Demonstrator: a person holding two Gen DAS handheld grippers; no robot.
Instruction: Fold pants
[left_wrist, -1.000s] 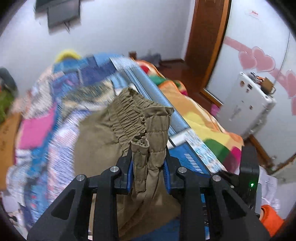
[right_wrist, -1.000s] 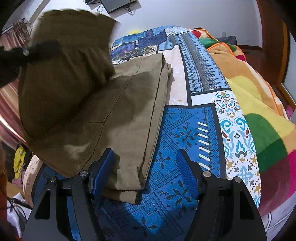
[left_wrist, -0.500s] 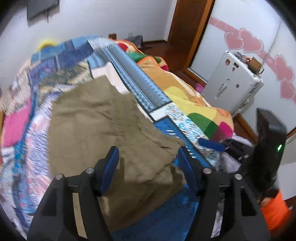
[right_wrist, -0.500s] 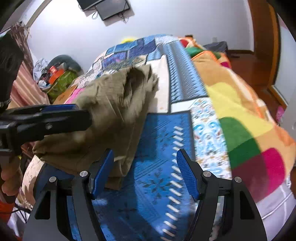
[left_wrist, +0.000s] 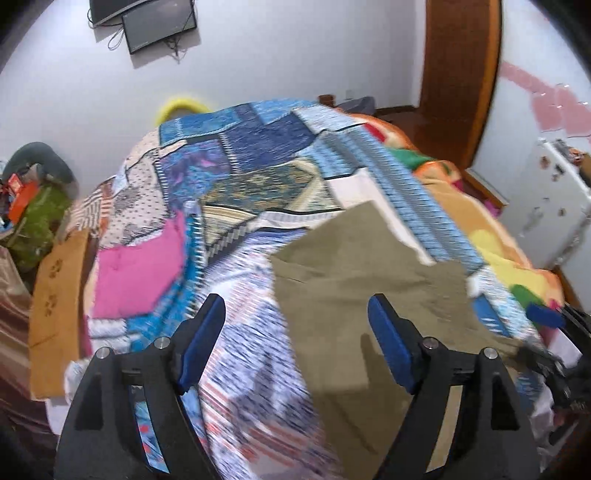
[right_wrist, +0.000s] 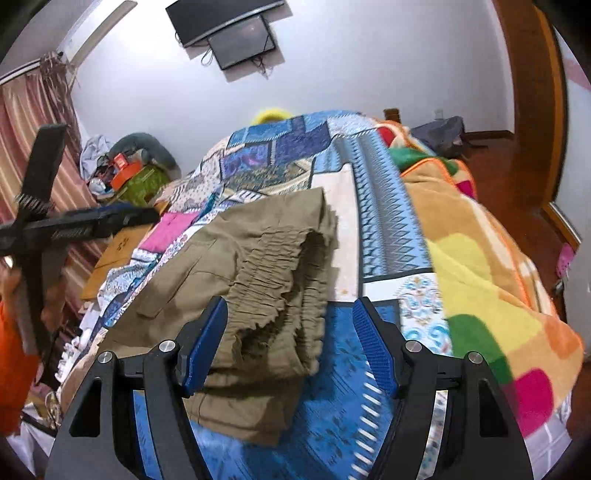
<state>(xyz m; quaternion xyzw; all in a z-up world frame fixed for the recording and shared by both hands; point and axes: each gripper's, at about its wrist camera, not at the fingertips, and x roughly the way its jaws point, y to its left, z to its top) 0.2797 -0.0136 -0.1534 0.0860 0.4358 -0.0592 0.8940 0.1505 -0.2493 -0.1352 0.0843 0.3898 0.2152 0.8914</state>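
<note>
Olive-brown pants (right_wrist: 255, 269) lie folded in a stack on the patchwork bed cover, the elastic waistband on top facing the right wrist camera. In the left wrist view the pants (left_wrist: 354, 280) show as a flat olive slab to the right. My left gripper (left_wrist: 295, 332) is open and empty, above the bed just left of the pants. My right gripper (right_wrist: 290, 339) is open and empty, its jaws either side of the near waistband end, not touching as far as I can tell. The left gripper also shows in the right wrist view (right_wrist: 85, 225) at the far left.
The bed carries a blue patchwork cover (left_wrist: 236, 173) and a bright fleece blanket (right_wrist: 480, 266) on its right side. A pile of bags and clothes (right_wrist: 129, 170) sits at the far left by the striped curtain. A white appliance (left_wrist: 550, 199) stands right of the bed.
My left gripper let go of the waistband, which dropped onto the stack, and drew back to the left. My right gripper stayed open and tilted up.
</note>
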